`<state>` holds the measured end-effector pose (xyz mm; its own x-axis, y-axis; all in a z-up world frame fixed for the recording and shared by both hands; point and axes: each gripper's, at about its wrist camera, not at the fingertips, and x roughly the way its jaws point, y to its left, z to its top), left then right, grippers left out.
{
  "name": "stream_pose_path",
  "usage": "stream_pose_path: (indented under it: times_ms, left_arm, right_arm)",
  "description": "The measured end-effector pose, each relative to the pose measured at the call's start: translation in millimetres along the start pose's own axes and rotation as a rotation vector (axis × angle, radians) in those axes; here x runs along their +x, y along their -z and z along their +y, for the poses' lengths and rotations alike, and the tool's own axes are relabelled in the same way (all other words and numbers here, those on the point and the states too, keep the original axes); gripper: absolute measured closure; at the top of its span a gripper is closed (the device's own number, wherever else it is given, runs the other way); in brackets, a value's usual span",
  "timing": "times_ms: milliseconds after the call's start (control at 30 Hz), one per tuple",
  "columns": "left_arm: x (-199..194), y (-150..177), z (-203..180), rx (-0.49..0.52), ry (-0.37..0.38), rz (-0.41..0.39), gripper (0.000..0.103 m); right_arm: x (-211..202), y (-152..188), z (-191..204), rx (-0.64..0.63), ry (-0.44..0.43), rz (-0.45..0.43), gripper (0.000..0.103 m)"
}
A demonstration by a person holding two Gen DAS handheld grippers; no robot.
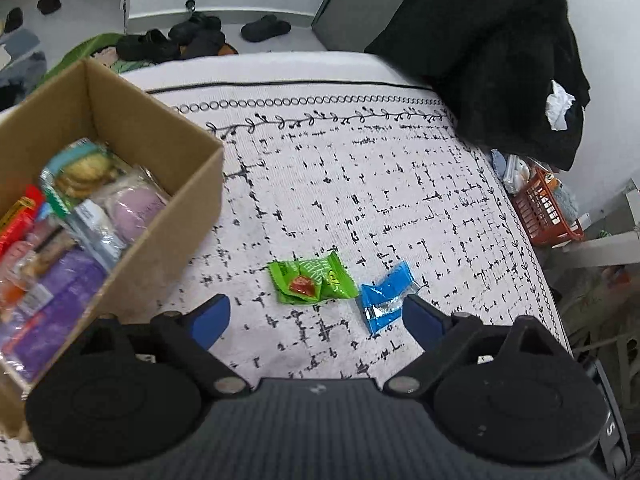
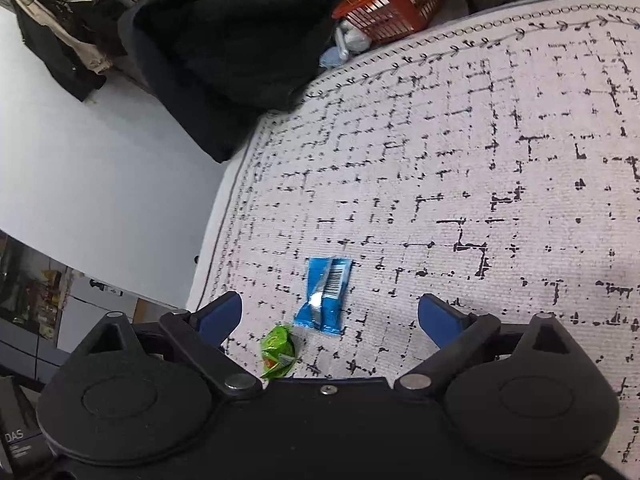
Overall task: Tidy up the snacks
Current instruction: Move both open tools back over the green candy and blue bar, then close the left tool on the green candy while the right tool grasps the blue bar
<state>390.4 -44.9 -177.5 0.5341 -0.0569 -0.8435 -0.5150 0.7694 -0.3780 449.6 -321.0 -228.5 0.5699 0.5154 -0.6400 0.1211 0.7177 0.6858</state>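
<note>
Left wrist: snack-filled cardboard box [image 1: 160, 140]

rug [image 1: 360, 184]: white, black broken grid
packet [image 1: 312, 283]: green, red spot
wrapper [image 2: 326, 296]: blue, silver
box [image 1: 160, 136]: brown
basket [image 2: 394, 4]: orange

The green wrapper [image 1: 313, 282] and blue wrapper [image 1: 387, 302] in front of me are glossy, crinkled foil on a matt woven cloth [image 1: 380, 184]. My cardboard box [image 1: 152, 136] looks dull and rough.
</note>
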Motion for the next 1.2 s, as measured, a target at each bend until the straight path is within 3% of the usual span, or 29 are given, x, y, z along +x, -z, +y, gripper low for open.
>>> stream_pose_path:
  times_ms: [367,567,733,767,1200]
  left_arm:
    - [49,-11,-1,-0.026,-0.004,0.037,0.033]
    - [71,-15,1,-0.023,-0.024,0.067,0.034]
    - [72,-18,0,-0.001,-0.029,0.043,0.052]
    - [71,-20,1,0.004,-0.023,0.036,0.066]
    - [45,-41,0,0.038,0.060,-0.014,0.068]
  right_arm:
    - [24,-5,-4,0.018,-0.001,0.026,0.008]
    - [42,-5,0,0.002,0.013,0.051,0.013]
    - [55,-3,1,0.002,0.023,0.069,0.021]
    - [57,-3,3,-0.003,0.026,0.068,0.021]
    - [78,5,30,-0.100,0.091,0.037,0.027]
